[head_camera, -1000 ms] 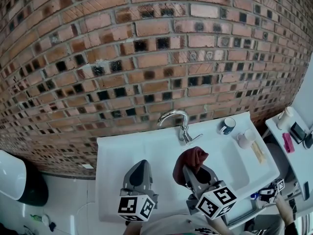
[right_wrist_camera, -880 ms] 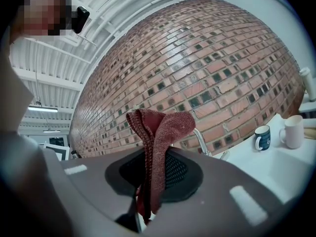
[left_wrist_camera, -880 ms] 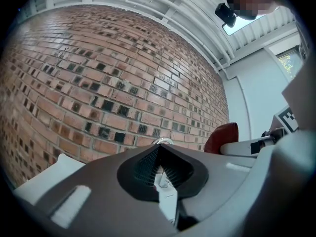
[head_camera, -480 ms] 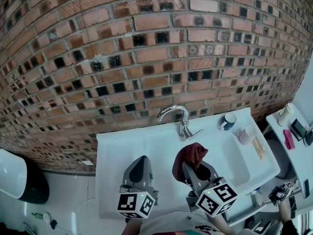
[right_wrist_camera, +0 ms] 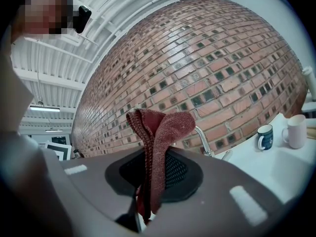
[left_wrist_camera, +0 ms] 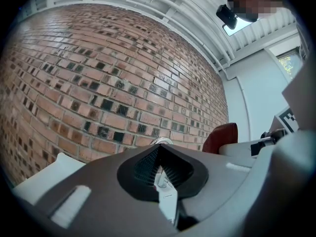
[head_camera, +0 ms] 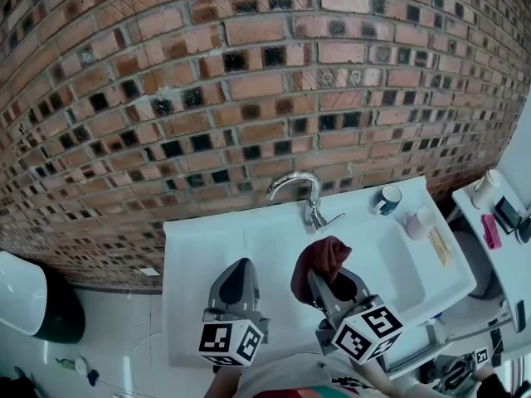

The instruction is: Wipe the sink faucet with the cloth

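Note:
A chrome faucet (head_camera: 300, 194) with a lever handle stands at the back of the white sink (head_camera: 199, 247), against the brick wall. My right gripper (head_camera: 319, 276) is shut on a dark red cloth (head_camera: 322, 259), held over the basin just in front of the faucet. In the right gripper view the cloth (right_wrist_camera: 159, 147) stands up folded between the jaws, with the faucet (right_wrist_camera: 202, 141) behind it. My left gripper (head_camera: 236, 284) is over the sink's left part, shut with nothing in it. The faucet's top (left_wrist_camera: 160, 141) peeks over its jaws.
A dark mug (head_camera: 385, 199), a white cup (head_camera: 412, 224) and a thin bar-shaped object (head_camera: 438, 247) sit on the sink's right ledge. A white shelf (head_camera: 498, 222) with small items is at the right. A white and black bin (head_camera: 33, 301) stands on the floor at the left.
Both grippers with the cloth have stayed almost still over the basin. The head view has shifted slightly, so the sink and faucet sit a little higher in the picture.

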Tool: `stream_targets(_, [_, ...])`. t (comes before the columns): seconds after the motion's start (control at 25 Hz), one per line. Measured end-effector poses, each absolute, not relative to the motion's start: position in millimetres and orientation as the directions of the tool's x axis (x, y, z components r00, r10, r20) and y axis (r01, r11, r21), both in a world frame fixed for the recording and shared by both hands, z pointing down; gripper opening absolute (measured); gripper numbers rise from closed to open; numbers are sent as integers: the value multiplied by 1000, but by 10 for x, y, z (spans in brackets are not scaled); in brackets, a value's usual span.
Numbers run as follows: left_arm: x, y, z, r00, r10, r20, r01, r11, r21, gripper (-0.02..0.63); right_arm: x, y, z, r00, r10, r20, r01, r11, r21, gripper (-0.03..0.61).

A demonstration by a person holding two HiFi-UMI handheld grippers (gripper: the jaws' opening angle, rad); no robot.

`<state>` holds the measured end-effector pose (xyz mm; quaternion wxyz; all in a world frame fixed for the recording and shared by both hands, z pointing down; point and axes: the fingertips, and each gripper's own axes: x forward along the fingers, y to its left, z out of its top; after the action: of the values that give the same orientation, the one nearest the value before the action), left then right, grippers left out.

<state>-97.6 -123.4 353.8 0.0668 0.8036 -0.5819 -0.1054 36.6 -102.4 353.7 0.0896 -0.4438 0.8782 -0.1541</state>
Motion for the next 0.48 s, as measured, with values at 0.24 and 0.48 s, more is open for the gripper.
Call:
stream_targets(0.24, [-976,-1249,3540,299,-950,-90,-921,-312,233,3,354,-1025,3543,-597,-802,-20,-749,566,-345,46])
stream_targets(0.48, [-991,-1251,3542,296,-952,-83,-923,-308,233,3,340,-1025,3558,-600,-800,-15,-749,568,-341,46])
